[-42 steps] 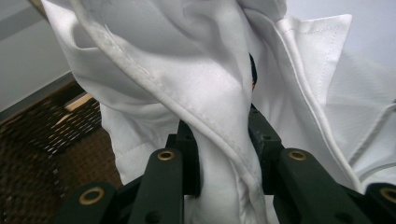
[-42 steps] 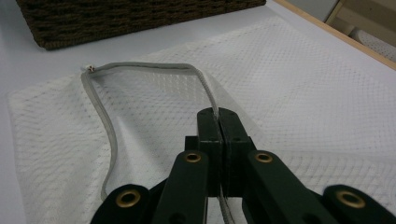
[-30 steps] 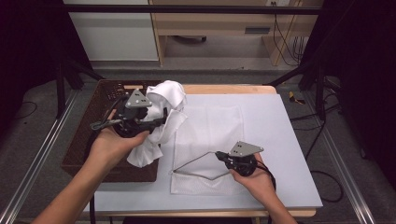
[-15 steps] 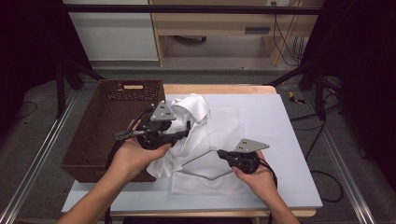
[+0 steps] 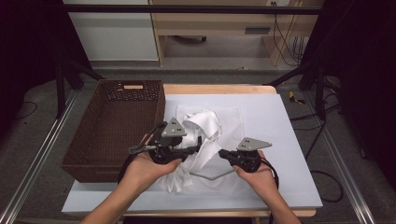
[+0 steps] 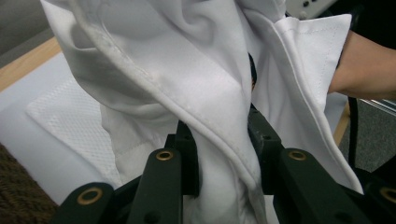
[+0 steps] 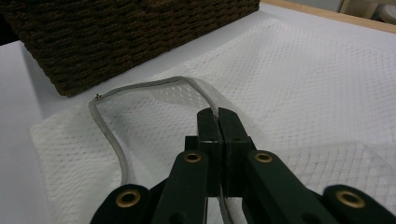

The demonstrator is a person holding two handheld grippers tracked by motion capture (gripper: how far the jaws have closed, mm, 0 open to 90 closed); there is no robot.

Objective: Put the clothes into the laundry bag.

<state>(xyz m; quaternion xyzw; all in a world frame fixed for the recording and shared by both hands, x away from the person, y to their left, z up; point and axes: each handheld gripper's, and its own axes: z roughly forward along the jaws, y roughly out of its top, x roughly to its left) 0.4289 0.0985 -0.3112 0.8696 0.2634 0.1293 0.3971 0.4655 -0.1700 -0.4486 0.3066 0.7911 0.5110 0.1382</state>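
Two grippers are engaged in the high view: the left gripper holds a bunched white garment just above the white mesh laundry bag, which lies flat on the white table; the right gripper is closed on the grey zipper rim of the bag and lifts it to form an opening; a brown wicker basket stands touching the table's left side, with nothing visible inside it; judged status: garment removed from the basket and brought to the bag mouth, insertion not yet done, closing of the bag outstanding; open table remains to the right and far side of the bag, while the basket wall limits movement on the left

Left gripper view: jaws clamped on a thick fold of the garment, a stitched seam running between them; the mesh bag lies below on the table; the basket's corner sits at lower left; the person's other hand is near, so clearance between the grippers is small

Right gripper view: jaws together on the zipper rim, pinching the thin edge; the rim arches clear of the lower mesh layer, giving a modest opening that faces the basket; judged requirement: the garment must enter through this gap without fouling the rim
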